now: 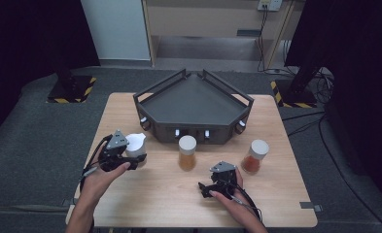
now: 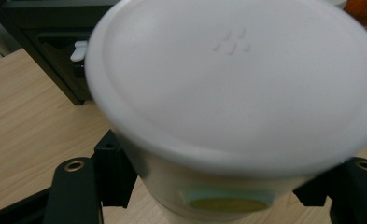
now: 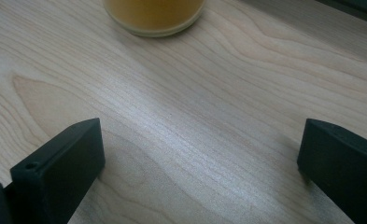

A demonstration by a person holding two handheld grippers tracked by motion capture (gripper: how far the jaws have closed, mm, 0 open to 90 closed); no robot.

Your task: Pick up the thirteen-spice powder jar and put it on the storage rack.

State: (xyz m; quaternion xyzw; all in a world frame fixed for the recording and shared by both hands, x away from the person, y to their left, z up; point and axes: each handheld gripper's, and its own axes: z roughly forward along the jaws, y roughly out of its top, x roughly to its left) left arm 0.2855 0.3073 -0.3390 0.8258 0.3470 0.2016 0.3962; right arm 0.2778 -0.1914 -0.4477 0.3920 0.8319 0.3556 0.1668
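The left gripper (image 1: 130,156) has its jaws closed around the white jar (image 2: 228,93), which looks tilted toward its camera, so the grasp seems made and a lift toward the tray (image 1: 193,104) ahead likely follows, calling for a steady hold. The right gripper (image 3: 195,154) hangs wide open and empty, an amber jar (image 3: 153,16) just ahead. The wooden surface (image 1: 145,194) stands on grey carpet among dark curtains.

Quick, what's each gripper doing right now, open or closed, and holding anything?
Left gripper: closed on the white-lidded jar.
Right gripper: open, holding nothing, over bare table.
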